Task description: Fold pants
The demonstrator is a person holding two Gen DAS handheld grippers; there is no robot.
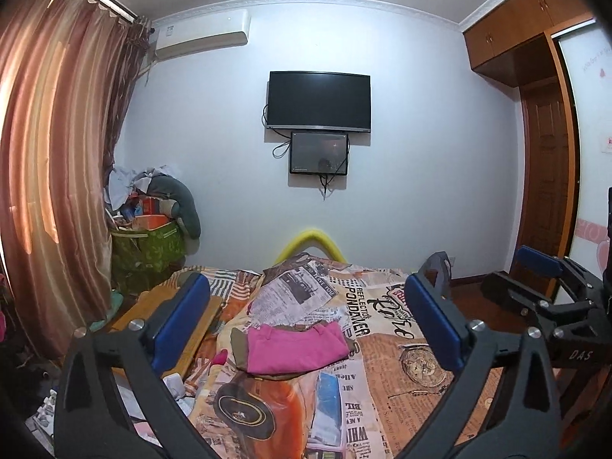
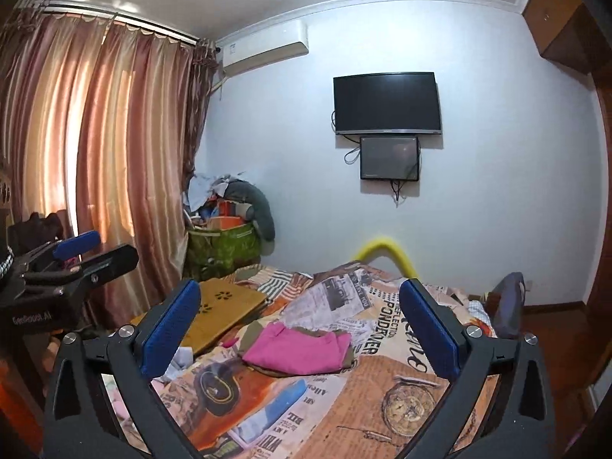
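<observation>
Here the left gripper (image 1: pixel 306 321) and the right gripper (image 2: pixel 302 325) both hang with jaws spread wide and empty, pointing nearly level over the bed (image 1: pixel 386 367). Ahead and below lie the pink pants (image 1: pixel 296 348), a compact folded bundle on the newspaper-print bedspread (image 2: pixel 386 352), touching neither gripper. Their long axis runs left to right across both views, and neither gripper looks clearly nearer.

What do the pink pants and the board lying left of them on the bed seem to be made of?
Pink pants: soft woven cloth, likely cotton, matte; they lie in a folded stack with limp edges and creases. Board: looks like wood or bamboo, smooth tan finish, with flat stiff edges and flower-shaped cutouts; the exact material is unclear.
</observation>
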